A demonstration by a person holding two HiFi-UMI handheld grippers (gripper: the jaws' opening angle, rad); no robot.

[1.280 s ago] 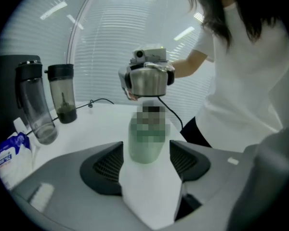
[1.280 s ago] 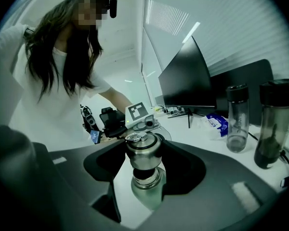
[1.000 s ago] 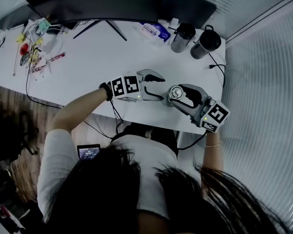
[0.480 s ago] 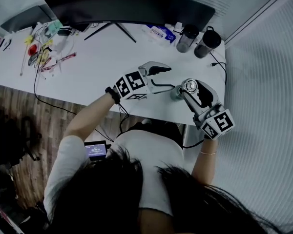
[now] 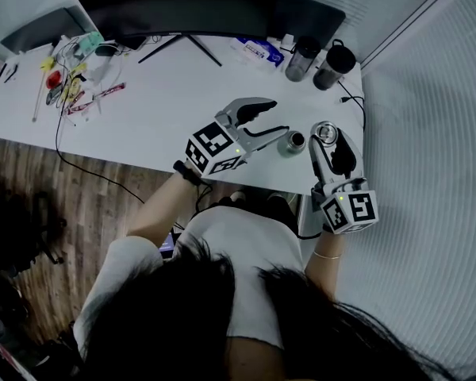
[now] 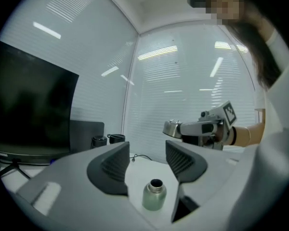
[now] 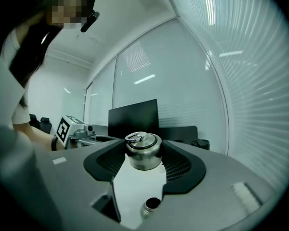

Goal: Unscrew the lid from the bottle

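A small metal bottle [image 5: 293, 142] stands upright on the white table [image 5: 166, 109] with its mouth open; it also shows low in the left gripper view [image 6: 154, 195] and the right gripper view [image 7: 151, 207]. Its round metal lid [image 5: 325, 132] with a ring on top is off the bottle. My right gripper [image 5: 327, 136] is shut on the lid [image 7: 143, 150], held in the air to the bottle's right. My left gripper [image 5: 279, 117] hovers left of and above the bottle; its jaws have just been closing a little, still open, with nothing between them [image 6: 147, 158].
A dark monitor [image 5: 174, 6] stands at the table's back. Two dark cups [image 5: 300, 58] [image 5: 335, 66] and a blue packet [image 5: 258, 50] sit at the back right, with a cable [image 5: 353, 105] by the right edge. Small clutter and wires [image 5: 63, 78] lie at the far left.
Both grippers have risen from the table. The right one carried the lid up and to the right, off the bottle. The left one drew back with its jaws a little narrower.
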